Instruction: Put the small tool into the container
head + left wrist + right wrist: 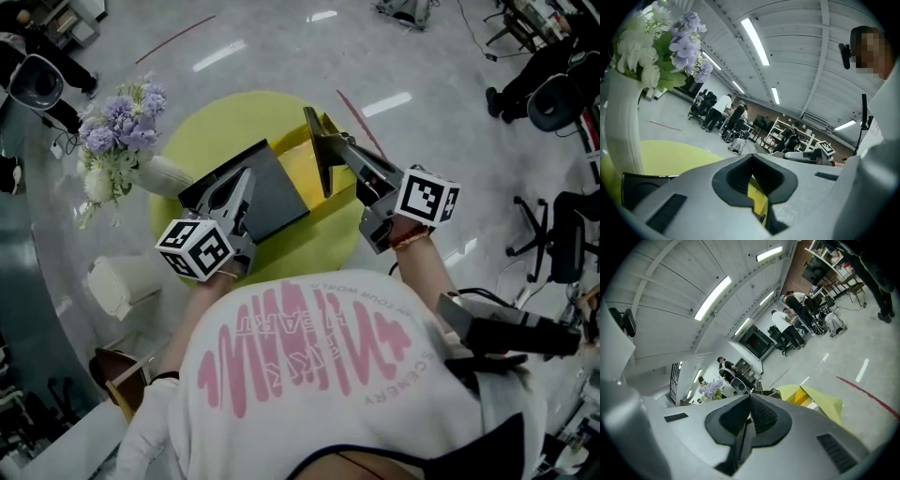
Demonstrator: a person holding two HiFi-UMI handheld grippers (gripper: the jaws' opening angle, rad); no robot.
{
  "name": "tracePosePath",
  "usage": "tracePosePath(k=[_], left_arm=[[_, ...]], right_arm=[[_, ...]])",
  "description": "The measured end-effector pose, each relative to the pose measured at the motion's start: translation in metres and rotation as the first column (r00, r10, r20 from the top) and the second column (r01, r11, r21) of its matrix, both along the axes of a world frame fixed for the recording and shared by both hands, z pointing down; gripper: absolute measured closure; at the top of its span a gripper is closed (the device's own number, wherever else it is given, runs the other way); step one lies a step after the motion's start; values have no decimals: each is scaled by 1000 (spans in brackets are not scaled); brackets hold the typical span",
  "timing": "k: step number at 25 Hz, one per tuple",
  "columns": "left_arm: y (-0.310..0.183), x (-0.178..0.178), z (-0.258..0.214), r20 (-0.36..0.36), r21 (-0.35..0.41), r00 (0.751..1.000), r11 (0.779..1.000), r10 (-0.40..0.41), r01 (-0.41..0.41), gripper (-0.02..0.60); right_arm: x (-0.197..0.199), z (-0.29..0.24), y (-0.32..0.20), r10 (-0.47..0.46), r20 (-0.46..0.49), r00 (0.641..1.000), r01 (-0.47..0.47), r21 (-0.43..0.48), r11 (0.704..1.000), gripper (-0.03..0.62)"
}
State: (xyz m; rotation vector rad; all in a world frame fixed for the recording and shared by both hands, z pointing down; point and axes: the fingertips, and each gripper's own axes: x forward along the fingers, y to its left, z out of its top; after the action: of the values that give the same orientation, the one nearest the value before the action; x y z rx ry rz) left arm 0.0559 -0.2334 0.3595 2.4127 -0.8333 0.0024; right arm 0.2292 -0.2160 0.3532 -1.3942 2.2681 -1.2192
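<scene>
The container (pixel 298 167) is a box with a yellow inside, standing on the round yellow table (pixel 281 251). Its grey left flap (pixel 277 195) lies spread outward, and my left gripper (pixel 246 187) is shut on that flap's near edge. A dark right flap (pixel 322 150) stands upright, and my right gripper (pixel 343 152) is shut on it. In the right gripper view the thin dark flap runs between the closed pads of my right gripper (pixel 750 401), with the yellow box (pixel 816 399) beyond. In the left gripper view, yellow shows past my left gripper (pixel 752 161). No small tool is in view.
A white vase (pixel 169 176) of purple and white flowers (pixel 122 131) stands at the table's left edge, close to my left gripper. A white object (pixel 122 283) sits on the floor to the left. People and office chairs stand farther off.
</scene>
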Motion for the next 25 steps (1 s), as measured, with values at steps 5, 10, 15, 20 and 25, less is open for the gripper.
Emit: tracePosePath(k=[5, 10, 15, 20, 25], left_arm=[[-9, 2, 13, 22, -24, 998, 998, -58, 58, 574], [-8, 3, 24, 34, -54, 994, 993, -102, 104, 574], [-8, 2, 39, 61, -76, 990, 988, -127, 131, 574], [-7, 0, 48, 82, -85, 988, 987, -131, 138, 574], [-4, -3, 50, 82, -93, 985, 983, -150, 158, 574]], right_arm=[[2, 17, -16, -63, -1, 998, 63, -40, 997, 583], [2, 45, -21, -136, -45, 990, 130, -106, 986, 583], [2, 72, -28, -174, -53, 983, 165, -142, 976, 583], [-4, 92, -30, -201, -60, 978, 188, -178, 966, 583], [-10, 107, -28, -238, -99, 966, 212, -222, 952, 583]])
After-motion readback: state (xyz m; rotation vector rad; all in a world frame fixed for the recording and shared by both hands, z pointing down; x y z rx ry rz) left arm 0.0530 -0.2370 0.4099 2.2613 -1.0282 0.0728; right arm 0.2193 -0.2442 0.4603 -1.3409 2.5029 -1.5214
